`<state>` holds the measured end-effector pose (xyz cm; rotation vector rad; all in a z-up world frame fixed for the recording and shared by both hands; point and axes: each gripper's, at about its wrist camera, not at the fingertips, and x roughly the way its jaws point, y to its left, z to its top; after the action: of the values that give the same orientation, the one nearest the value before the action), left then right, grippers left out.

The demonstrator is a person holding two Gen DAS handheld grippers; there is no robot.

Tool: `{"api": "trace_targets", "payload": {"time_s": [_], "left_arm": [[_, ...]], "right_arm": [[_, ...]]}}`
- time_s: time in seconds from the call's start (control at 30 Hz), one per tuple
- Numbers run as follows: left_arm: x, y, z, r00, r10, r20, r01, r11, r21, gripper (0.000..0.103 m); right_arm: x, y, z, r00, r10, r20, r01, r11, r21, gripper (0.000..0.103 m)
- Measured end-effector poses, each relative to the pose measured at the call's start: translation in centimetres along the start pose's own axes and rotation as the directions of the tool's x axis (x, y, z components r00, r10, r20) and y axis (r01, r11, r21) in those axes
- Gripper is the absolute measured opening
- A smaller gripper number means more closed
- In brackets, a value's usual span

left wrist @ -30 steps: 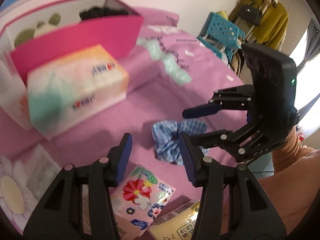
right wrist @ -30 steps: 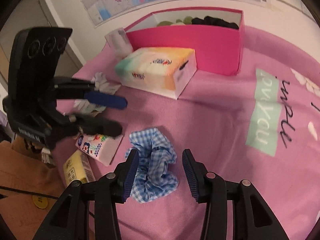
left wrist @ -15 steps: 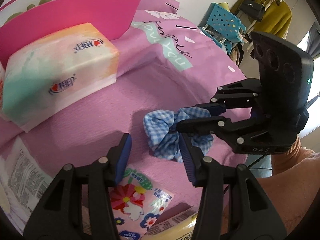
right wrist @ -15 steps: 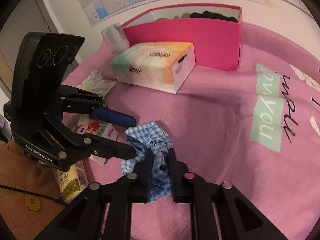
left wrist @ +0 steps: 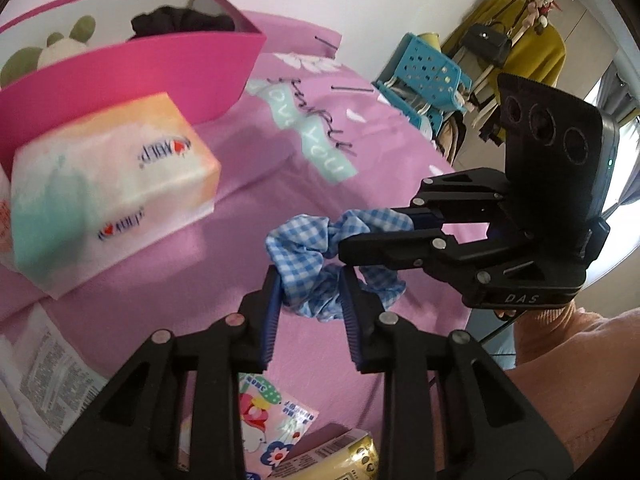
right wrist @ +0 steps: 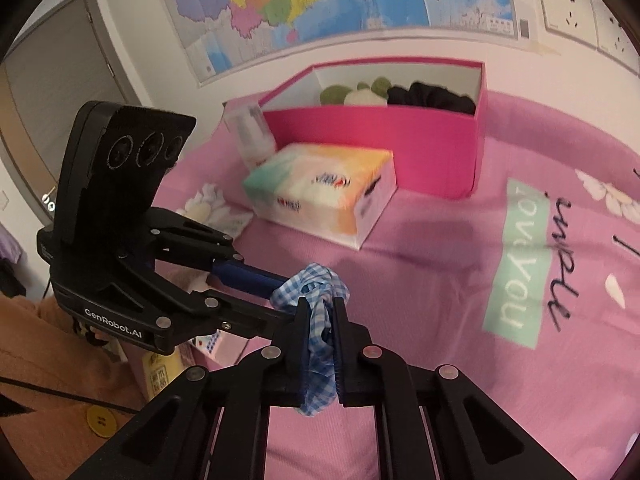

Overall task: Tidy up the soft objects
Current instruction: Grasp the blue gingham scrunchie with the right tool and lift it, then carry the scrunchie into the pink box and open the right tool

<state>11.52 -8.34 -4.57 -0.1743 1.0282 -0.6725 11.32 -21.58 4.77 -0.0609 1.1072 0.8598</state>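
Note:
A blue checked scrunchie point(left wrist: 296, 240) point(right wrist: 316, 280) hangs just above the pink bedspread, held from two sides. My right gripper point(right wrist: 320, 308) point(left wrist: 374, 226) has its jaws closing tight on one fold of it. My left gripper point(left wrist: 309, 276) point(right wrist: 282, 298) comes in from the left, jaws closing, pads pressing on the scrunchie's other side. Behind stands an open pink box point(right wrist: 380, 136) point(left wrist: 160, 76) holding black fabric point(right wrist: 432, 98) and a green-and-white plush point(right wrist: 360, 94).
A pastel tissue box point(right wrist: 320, 192) point(left wrist: 108, 184) lies in front of the pink box, with a white bottle point(right wrist: 250, 132) beside it. A flowered tissue pack point(left wrist: 276, 432) and a yellow pack point(left wrist: 340, 456) lie near me. A blue plastic crate point(left wrist: 428, 76) stands past the bed.
The right gripper shut on the scrunchie and raised it off the bedspread. The left gripper, open before, has closed on the scrunchie's other side.

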Motion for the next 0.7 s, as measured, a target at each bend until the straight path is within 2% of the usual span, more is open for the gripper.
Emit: {"api": "trace_targets", "payload": {"time_s": [0.3, 0.53, 0.7], "left_arm": [[-3.1, -0.1, 2.7, 0.994, 0.028, 0.102, -0.031, 0.999, 0.032, 0.031], [-6.0, -0.1, 7.1, 0.974, 0.093, 0.205, -0.107, 0.993, 0.056, 0.031], [-6.8, 0.7, 10.4, 0.962, 0.125, 0.241, -0.142, 0.989, 0.053, 0.031]], "right_arm": [[-1.7, 0.4, 3.2, 0.997, -0.002, 0.078, 0.006, 0.998, -0.059, 0.008], [-3.1, -0.1, 8.4, 0.985, -0.018, 0.169, 0.038, 0.993, -0.115, 0.008], [-3.0, -1.1, 12.0, 0.977, -0.02, 0.213, 0.045, 0.992, -0.114, 0.008]]}}
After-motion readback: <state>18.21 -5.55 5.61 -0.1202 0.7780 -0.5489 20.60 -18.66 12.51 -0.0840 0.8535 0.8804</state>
